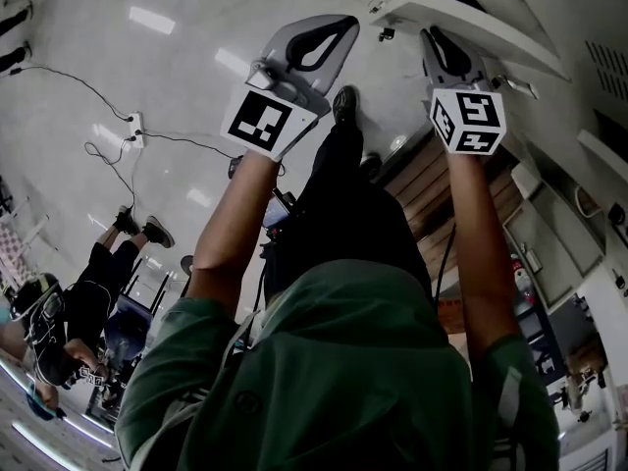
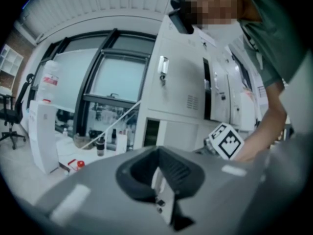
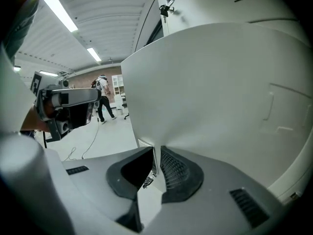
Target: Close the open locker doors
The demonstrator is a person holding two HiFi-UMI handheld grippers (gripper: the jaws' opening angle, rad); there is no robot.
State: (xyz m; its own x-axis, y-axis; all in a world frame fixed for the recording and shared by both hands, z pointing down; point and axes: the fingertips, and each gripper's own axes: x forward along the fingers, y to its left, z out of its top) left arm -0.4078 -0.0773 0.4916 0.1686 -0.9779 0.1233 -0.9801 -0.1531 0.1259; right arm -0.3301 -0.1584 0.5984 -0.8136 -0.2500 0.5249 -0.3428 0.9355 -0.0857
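Pinching the edge of the locker door (image 3: 220, 92) in our right gripper (image 3: 156, 153) fingers, we see open floor (image 3: 105, 137) left of the door; left gripper (image 2: 159, 173) fingers together, empty.

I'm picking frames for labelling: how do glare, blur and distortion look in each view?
Head view: strong fisheye bend, lamp glare on the glossy floor, otherwise sharp. Left gripper view: hazy and soft, dark corners, pale window. Right gripper view: sharp; the door bulges with the lens, evenly lit, no glare.
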